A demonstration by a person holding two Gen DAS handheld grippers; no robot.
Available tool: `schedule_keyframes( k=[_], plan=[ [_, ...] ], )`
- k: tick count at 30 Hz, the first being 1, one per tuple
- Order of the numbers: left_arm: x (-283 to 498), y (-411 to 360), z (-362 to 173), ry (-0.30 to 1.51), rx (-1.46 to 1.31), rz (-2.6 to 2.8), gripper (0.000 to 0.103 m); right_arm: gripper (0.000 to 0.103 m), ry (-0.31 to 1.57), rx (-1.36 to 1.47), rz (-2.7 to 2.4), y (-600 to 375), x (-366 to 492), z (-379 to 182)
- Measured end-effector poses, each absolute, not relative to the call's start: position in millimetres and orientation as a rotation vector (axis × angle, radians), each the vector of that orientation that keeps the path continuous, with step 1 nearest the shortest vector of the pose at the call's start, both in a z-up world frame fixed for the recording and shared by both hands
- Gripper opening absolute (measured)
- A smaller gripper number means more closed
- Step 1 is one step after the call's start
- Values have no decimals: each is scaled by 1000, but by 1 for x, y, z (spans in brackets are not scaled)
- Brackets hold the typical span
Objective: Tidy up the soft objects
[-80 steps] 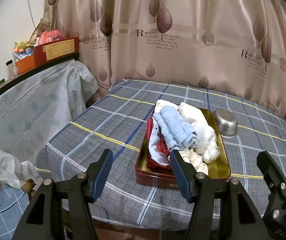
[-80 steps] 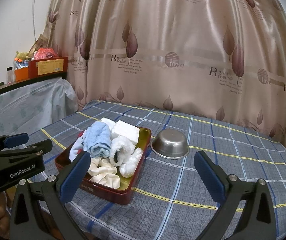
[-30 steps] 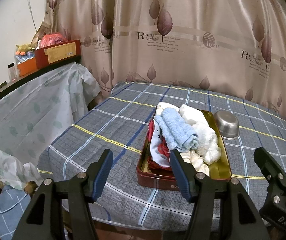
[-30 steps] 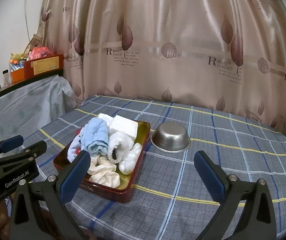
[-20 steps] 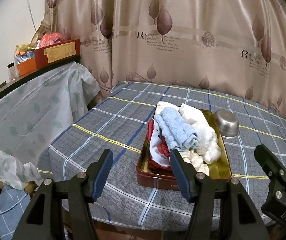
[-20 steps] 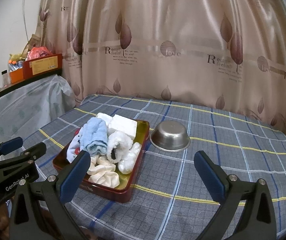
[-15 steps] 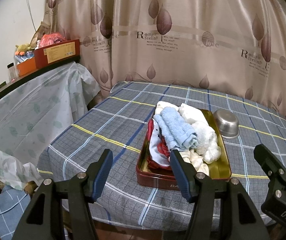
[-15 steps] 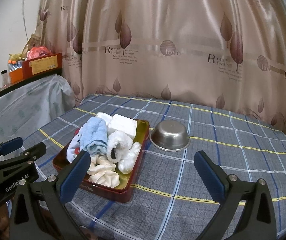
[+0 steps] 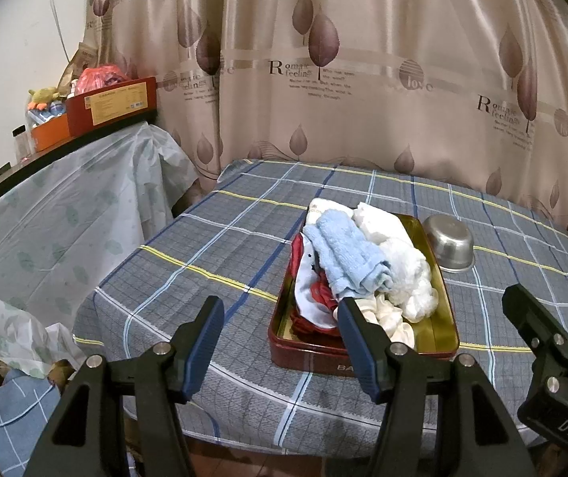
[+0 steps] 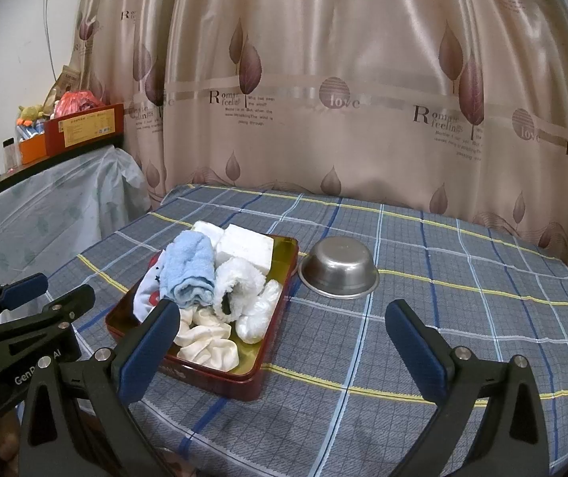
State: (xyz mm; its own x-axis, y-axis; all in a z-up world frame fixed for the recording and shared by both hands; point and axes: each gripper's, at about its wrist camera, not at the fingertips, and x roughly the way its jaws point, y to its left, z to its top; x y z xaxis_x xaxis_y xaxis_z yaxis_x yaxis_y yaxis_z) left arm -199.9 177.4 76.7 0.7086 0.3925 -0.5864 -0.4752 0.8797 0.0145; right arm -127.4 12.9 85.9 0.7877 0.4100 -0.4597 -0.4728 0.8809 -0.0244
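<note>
Currently, tongs: left gripper (image 9: pixel 280 338) and right gripper (image 10: pixel 284 342) both spread wide, nothing between the fingers, held short of the table (image 10: pixel 463 290)
Soft things: blue towel (image 10: pixel 188 270), white cloths and scrunchies heaped in the red tin (image 10: pixel 252 377)
Neighbour: steel bowl (image 10: pixel 339 266) upside down just beside the tin
Risk 1: tangled heap, so 1 pinch may drag out 2 pieces
Risk 2: sideways pull may slide the tin on the cloth or knock the bowl

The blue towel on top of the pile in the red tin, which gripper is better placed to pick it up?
Probably the left gripper. It is open, and the blue towel sits on the left side of the red tin, just beyond its fingers. The right gripper, also open, faces bare cloth near the steel bowl.
</note>
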Motion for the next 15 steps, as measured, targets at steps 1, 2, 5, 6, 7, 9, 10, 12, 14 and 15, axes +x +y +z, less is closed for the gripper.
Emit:
schedule_keyframes(
  k=[1,2,5,6,7,9,10,12,14,15],
  plan=[
    [-200,177,77,618,-141,483,61,103,461,-141,479,13,-128,86],
    [-199,177,77,619,-142,483,61,103,461,-142,481,13,-128,86],
    [-199,177,77,618,-141,482,61,103,460,-145,478,13,-128,86],
    [-200,177,76,619,-140,481,61,103,462,-142,479,13,-126,86],
    [-199,176,76,620,-140,481,61,103,464,-143,480,13,-126,86],
    [-199,177,76,621,-138,479,61,103,467,-145,479,14,-126,86],
    [-199,176,76,621,-139,480,61,103,465,-144,478,14,-126,86],
    [-198,176,75,625,-141,479,61,103,465,-144,480,14,-126,86],
    [-198,176,75,627,-141,478,61,103,465,-145,479,14,-128,86],
    [-198,176,74,628,-141,476,61,103,465,-144,479,14,-127,86]
  ],
)
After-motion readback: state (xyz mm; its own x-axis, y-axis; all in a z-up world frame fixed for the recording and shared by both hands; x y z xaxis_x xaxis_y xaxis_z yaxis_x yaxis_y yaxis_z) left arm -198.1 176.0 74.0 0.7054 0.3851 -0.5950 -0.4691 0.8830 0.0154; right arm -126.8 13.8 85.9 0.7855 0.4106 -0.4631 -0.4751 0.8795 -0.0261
